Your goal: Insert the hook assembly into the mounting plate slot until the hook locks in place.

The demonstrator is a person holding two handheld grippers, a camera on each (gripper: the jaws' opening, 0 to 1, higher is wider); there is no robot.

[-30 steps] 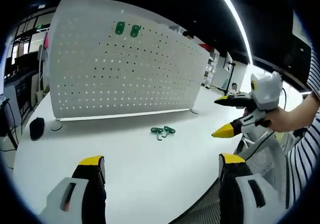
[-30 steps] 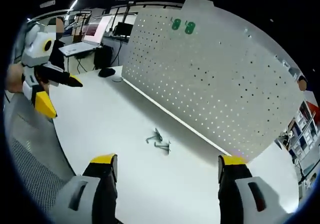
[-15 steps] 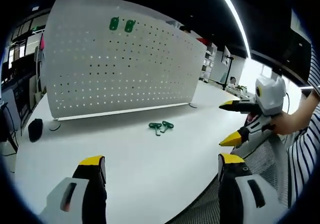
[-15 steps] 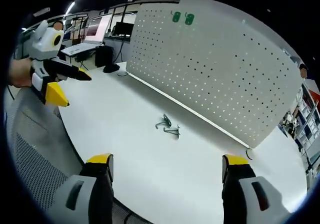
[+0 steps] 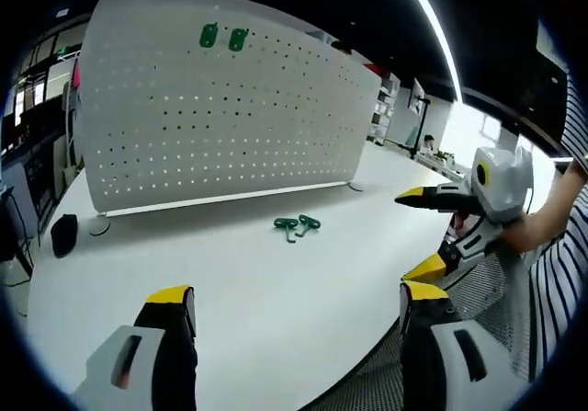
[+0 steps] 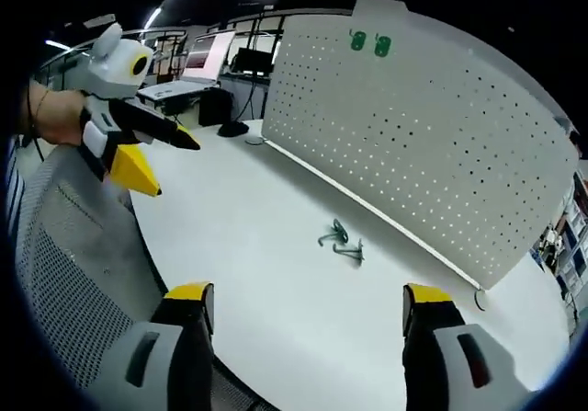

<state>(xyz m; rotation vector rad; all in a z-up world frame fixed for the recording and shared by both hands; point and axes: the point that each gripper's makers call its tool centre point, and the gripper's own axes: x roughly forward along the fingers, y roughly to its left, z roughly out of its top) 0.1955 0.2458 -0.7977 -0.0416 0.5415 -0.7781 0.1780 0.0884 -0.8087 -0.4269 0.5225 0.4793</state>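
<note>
Two green hooks (image 5: 296, 224) lie together on the white table (image 5: 230, 282), in front of the upright white pegboard plate (image 5: 230, 117). Two more green hooks (image 5: 223, 37) hang near the plate's top. My left gripper (image 5: 294, 305) stands open over the table's near edge, well short of the loose hooks. My right gripper (image 5: 430, 236) comes in from the right, open and empty. In the right gripper view the loose hooks (image 6: 342, 242) lie ahead of my open right gripper (image 6: 299, 301), the mounted hooks (image 6: 370, 42) sit high on the plate (image 6: 432, 154), and my left gripper (image 6: 152, 149) hangs at the left.
A dark round object (image 5: 64, 234) and a small white disc (image 5: 101, 229) sit at the table's left end by the plate's foot. A mesh chair back (image 6: 64, 282) is close below the grippers. A striped sleeve (image 5: 560, 282) shows at the right. Desks and monitors (image 6: 197, 62) stand behind.
Both views have shifted a little with the hands. The right gripper sits slightly lower and nearer in the left gripper view. The hooks and the plate have not moved.
</note>
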